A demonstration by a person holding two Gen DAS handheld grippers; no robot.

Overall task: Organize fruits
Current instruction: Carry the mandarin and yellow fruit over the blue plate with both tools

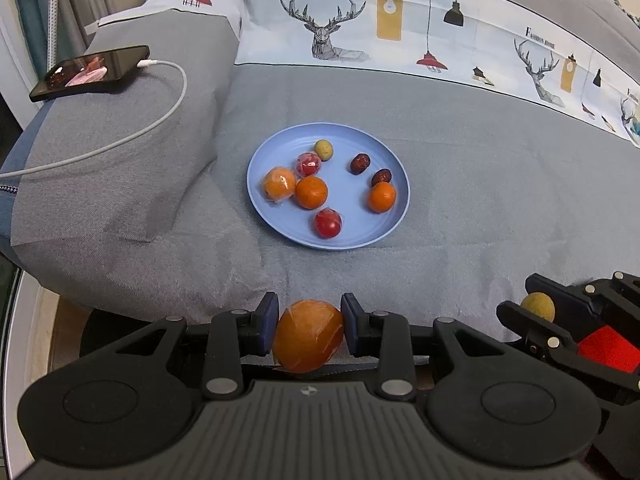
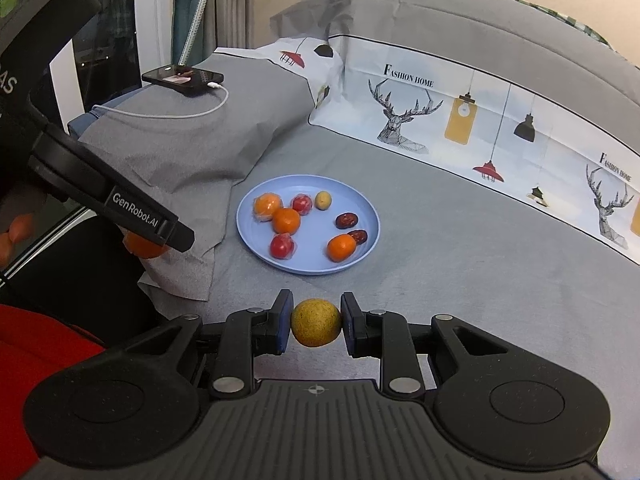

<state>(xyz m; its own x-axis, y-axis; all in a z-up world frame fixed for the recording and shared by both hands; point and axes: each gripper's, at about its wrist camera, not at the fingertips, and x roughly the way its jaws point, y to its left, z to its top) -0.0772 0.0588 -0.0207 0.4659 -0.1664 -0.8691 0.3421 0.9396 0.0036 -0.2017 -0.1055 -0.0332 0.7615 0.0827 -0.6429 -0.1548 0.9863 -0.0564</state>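
Note:
A blue plate point(image 1: 280, 220) point(image 2: 248, 236) lies on the grey bed and holds several fruits: oranges point(image 1: 311, 192), wrapped red fruits point(image 1: 328, 223), two dark dates point(image 1: 359, 163) and a small yellow-green fruit point(image 1: 323, 149). My left gripper point(image 1: 310, 325) is shut on a wrapped orange point(image 1: 307, 336), near the bed's front edge, short of the plate. My right gripper point(image 2: 316, 322) is shut on a small yellow-green round fruit point(image 2: 316, 322), in front of the plate. The right gripper also shows at the right of the left wrist view point(image 1: 536, 308).
A phone point(image 1: 90, 72) point(image 2: 182, 77) with a white charging cable point(image 1: 168, 108) lies on a grey pillow point(image 1: 120, 168) left of the plate. A printed pillow band with deer and lamps point(image 1: 400, 28) runs along the back. The bed's edge is at the lower left.

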